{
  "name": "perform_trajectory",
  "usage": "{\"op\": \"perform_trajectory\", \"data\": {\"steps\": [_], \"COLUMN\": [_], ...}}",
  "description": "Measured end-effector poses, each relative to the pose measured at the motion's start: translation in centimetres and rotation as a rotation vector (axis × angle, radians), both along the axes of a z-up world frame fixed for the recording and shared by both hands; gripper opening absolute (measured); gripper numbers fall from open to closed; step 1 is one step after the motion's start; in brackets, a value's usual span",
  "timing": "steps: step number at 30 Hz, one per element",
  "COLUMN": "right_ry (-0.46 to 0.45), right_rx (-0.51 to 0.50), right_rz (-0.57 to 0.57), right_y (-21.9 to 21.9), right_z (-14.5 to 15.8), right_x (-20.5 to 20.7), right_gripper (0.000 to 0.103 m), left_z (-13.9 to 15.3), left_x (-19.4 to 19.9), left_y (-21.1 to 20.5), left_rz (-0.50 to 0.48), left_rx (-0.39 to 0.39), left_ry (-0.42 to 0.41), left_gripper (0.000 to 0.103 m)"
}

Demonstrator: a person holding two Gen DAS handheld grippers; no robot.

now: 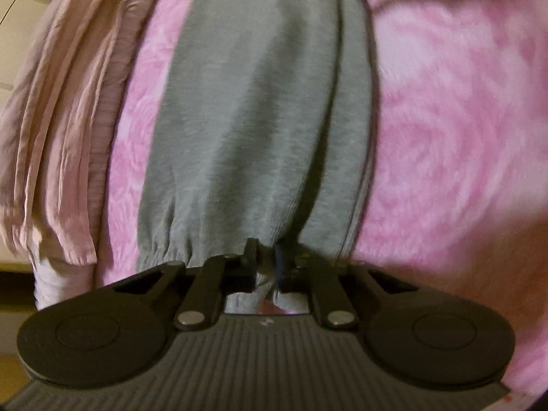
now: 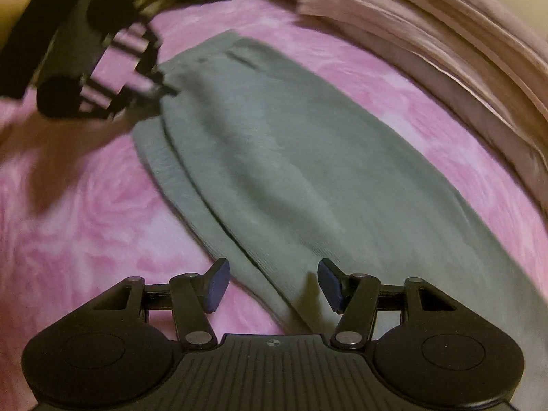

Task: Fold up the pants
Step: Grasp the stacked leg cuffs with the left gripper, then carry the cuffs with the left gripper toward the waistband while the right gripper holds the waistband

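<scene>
Pinching grey pants (image 1: 246,120): left claw (image 1: 265,260) | right claw (image 2: 272,282) agape, empty | pleated pink cloth (image 1: 61,137) alongside

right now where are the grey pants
The grey pants lie flat on the pink rose-patterned blanket, with a heap of pale pink cloth beside them; the left gripper pinches one end.

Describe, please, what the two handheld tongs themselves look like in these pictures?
Both look alike. The right tongs have a matte black frame with two round disc-shaped lobes, silver rivets at the linkage pivots, a ribbed grey centre plate bearing a small round marker, and dark blue pads on the fingertips. The left tongs show the same black frame, silver rivets and ribbed plate. No cables or sleeves are visible.
</scene>
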State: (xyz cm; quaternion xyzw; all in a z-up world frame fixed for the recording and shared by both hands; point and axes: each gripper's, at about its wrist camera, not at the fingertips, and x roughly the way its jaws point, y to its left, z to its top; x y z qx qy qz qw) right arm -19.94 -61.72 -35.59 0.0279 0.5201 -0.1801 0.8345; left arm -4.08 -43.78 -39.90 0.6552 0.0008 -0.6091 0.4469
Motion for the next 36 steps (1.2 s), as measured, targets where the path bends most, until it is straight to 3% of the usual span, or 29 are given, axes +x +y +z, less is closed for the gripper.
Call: {"op": "perform_trajectory", "data": {"steps": [4, 13, 15, 18, 20, 25, 27, 30, 36], "right_ry": [0.042, 0.101, 0.085, 0.037, 0.002, -0.038, -0.001, 0.069, 0.101], "right_rx": [-0.044, -0.089, -0.105, -0.126, -0.134, -0.173, -0.213, -0.291, -0.333], "right_rz": [0.072, 0.088, 0.076, 0.136, 0.161, 0.111, 0.122, 0.123, 0.12], "right_y": [1.0, 1.1, 0.8, 2.0, 2.7, 2.5, 2.6, 2.2, 2.9], "right_z": [-0.2, -1.3, -1.1, -0.5, -0.5, -0.6, -1.1, -1.6, 0.3], "right_x": [1.2, 1.0, 1.0, 1.1, 2.0, 3.5, 3.4, 1.7, -0.1], "right_gripper": [0.055, 0.055, 0.055, 0.053, 0.051, 0.039, 0.02, 0.001, 0.0], "left_z": [3.5, 1.3, 2.6, 5.5, 6.4, 7.3, 7.4, 7.1, 4.1], "left_x": [0.7, 0.5, 0.8, 2.2, 2.3, 2.2, 2.2, 1.7, 0.4], "left_y": [1.2, 2.7, 2.7, 2.4, 2.3, 2.6, 2.8, 2.9, 3.3], "left_rz": [0.036, 0.048, 0.062, 0.17, 0.162, 0.124, 0.126, 0.104, 0.057], "left_rx": [-0.013, 0.006, -0.021, -0.073, -0.082, -0.076, -0.077, -0.07, 0.006], "left_ry": [0.121, 0.186, 0.222, 0.346, 0.338, 0.34, 0.343, 0.331, 0.268], "left_gripper": [0.006, 0.006, 0.006, 0.006, 0.006, 0.006, 0.006, 0.006, 0.006]}}
